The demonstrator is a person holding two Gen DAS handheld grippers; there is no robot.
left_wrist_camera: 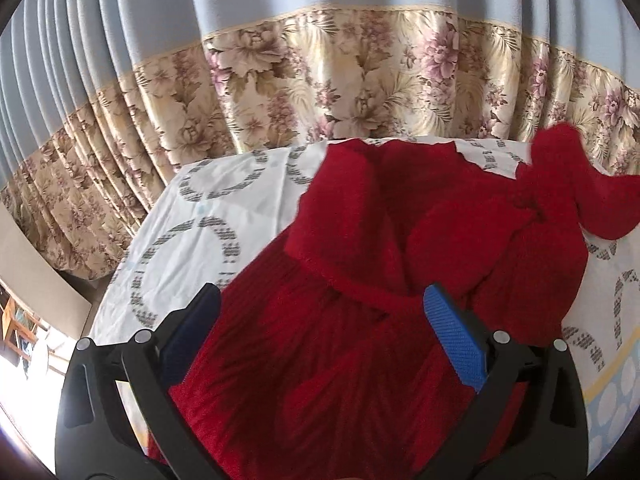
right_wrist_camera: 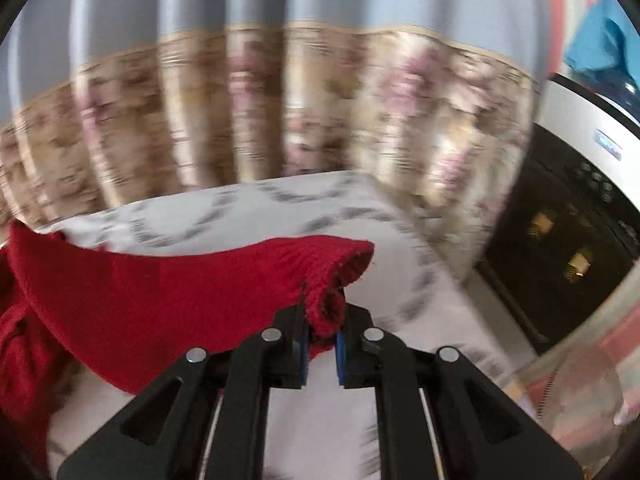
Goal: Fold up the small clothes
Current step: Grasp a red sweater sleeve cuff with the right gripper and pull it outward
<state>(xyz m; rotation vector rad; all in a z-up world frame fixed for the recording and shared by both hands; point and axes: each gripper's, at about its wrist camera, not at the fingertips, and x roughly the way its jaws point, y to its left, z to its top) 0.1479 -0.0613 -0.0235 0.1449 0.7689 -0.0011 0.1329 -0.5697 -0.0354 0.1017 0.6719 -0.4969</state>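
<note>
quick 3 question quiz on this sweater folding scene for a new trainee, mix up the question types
1. True or false: the right gripper is clamped on the cuff of the red sweater's sleeve.
2. Multiple choice: the left gripper is A) shut on the sweater, B) open over the red sweater, C) holding the curtain.
3. Fill in: the sweater lies on a white sheet printed with grey ____.

Key
1. True: the blue pads pinch the sleeve end, which stretches back to the sweater.
2. B: its fingers stand wide apart above the knit.
3. Rings.
</note>
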